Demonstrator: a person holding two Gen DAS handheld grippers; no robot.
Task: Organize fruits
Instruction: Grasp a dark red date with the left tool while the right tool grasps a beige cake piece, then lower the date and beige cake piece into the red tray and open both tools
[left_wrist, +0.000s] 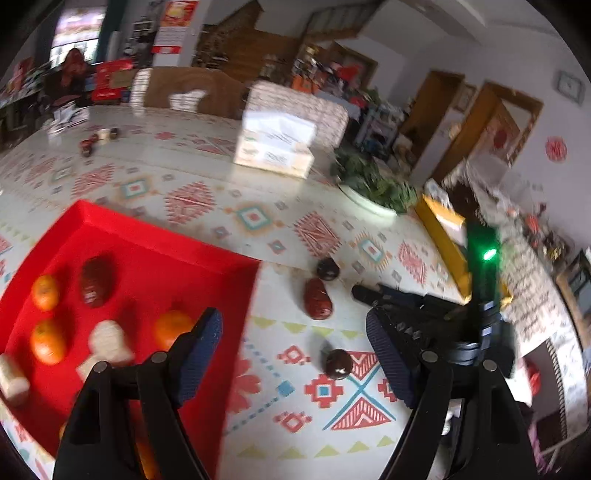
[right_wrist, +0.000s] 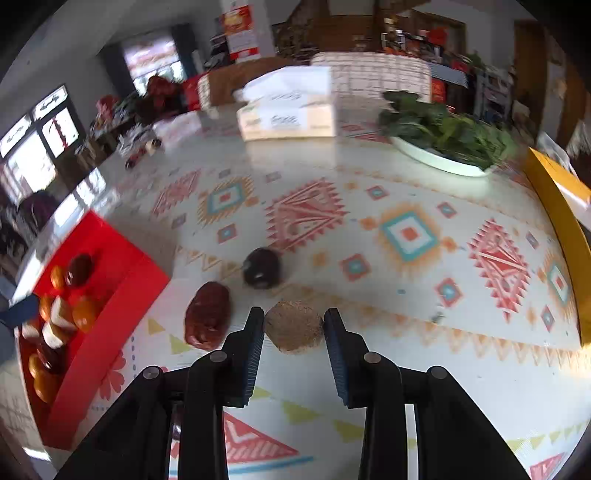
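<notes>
My right gripper (right_wrist: 294, 325) is shut on a rough brown round fruit (right_wrist: 293, 326) that rests on the patterned tablecloth, with a pad against each side. A dark red oblong fruit (right_wrist: 207, 315) lies just left of it, and a dark round fruit (right_wrist: 261, 267) sits beyond. My left gripper (left_wrist: 295, 347) is open over the table beside the red tray (left_wrist: 147, 236). Another dark round fruit (left_wrist: 338, 363) lies between its fingers, nearer the right one and untouched. The tray holds oranges (left_wrist: 48, 341), a dark red fruit (left_wrist: 96, 282) and pale pieces (left_wrist: 109, 341).
A white box (right_wrist: 288, 107) stands at the middle back of the table. A white plate of greens (right_wrist: 443, 136) is at the back right, and a yellow box (right_wrist: 561, 206) runs along the right edge. Small items (left_wrist: 98, 138) lie far left.
</notes>
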